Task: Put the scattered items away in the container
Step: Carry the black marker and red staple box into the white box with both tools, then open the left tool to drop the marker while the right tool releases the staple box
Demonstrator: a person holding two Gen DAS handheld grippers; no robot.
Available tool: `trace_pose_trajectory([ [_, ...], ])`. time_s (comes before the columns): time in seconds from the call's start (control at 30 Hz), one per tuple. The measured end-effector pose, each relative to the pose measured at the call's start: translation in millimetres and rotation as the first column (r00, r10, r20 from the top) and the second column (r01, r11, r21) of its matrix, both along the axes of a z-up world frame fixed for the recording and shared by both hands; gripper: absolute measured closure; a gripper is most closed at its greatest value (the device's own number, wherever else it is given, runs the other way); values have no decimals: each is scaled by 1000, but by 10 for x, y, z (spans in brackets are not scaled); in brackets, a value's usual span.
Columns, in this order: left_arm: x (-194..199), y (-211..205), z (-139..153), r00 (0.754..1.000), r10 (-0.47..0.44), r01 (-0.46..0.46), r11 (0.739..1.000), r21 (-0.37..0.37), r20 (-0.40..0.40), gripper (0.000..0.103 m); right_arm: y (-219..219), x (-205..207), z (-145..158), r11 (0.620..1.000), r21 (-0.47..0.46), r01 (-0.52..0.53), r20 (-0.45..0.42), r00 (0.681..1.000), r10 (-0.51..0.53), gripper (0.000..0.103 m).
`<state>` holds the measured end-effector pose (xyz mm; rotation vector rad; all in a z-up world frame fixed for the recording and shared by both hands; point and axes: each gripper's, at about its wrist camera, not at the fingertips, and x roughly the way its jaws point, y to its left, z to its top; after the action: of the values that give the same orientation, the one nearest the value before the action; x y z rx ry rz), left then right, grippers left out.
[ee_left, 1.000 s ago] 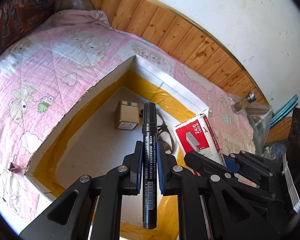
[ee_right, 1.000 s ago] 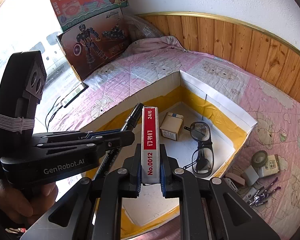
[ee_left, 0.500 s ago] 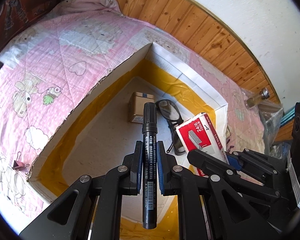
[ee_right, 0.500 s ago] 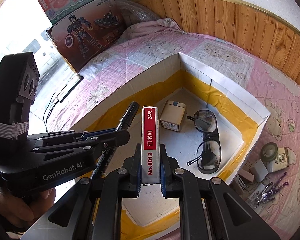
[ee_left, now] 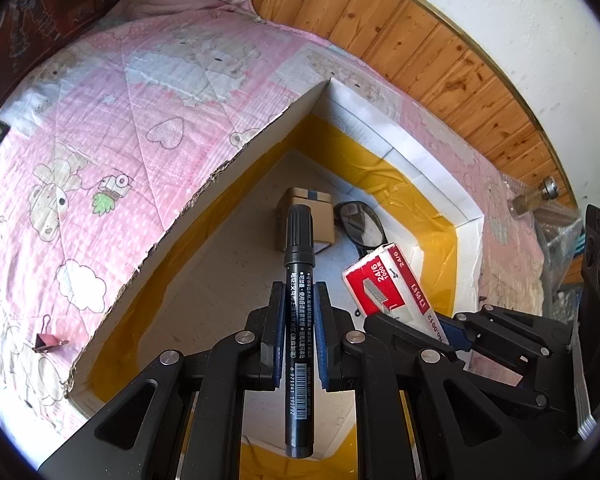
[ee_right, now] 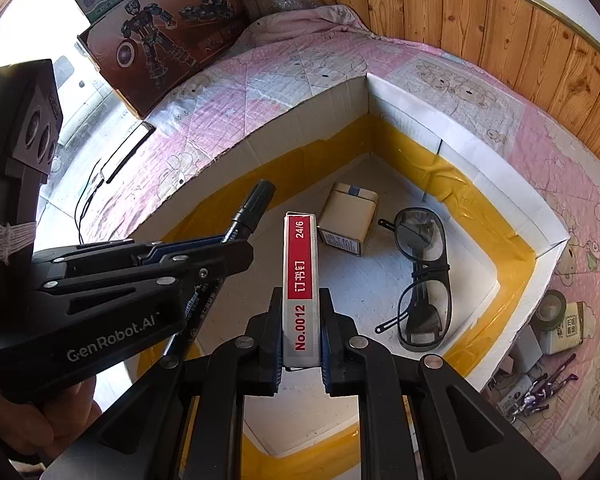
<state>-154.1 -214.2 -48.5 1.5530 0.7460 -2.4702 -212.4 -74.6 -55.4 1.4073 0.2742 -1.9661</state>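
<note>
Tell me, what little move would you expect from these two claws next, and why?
Probably a short dip lower, then letting go. The left gripper is shut on a black marker and the right gripper on a red staple box, both hanging above the bare floor of the white box, beside the glasses and small carton already inside.

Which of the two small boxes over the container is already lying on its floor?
The tan cardboard box, lying beside the glasses. The red and white staple box is clamped in the right gripper, above the floor.
</note>
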Motion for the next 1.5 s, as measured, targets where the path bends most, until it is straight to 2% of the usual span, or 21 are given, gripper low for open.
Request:
trace_pose_trajectory([
  [0.63, -352, -90, -255, 993, -36, 38, 999, -16, 110, 90, -170, -261, -303, 992, 84, -89, 132, 988, 77, 87],
  [0.87, -423, -155, -319, 991, -37, 39, 999, -18, 131, 89, -183, -331, -381, 992, 89, -85, 173, 983, 68, 86],
  [0.93, -428, -169, -333, 990, -30, 33, 999, -22, 135, 86, -162, -355, -394, 994, 85, -68, 181, 982, 52, 85],
  [1.0, -432, -165, -342, 990, -34, 38, 999, -24, 135, 79, -147, -357, -395, 994, 86, -61, 177, 983, 45, 85],
  [1.37, -361, -122, -285, 992, -30, 34, 999, -32, 121, 74, -61, -294, -375, 997, 65, -42, 191, 981, 28, 84],
  [1.5, -301, -82, -209, 993, -36, 41, 998, -43, 108, 71, -8, -255, -307, 999, 44, -26, 183, 983, 18, 78],
])
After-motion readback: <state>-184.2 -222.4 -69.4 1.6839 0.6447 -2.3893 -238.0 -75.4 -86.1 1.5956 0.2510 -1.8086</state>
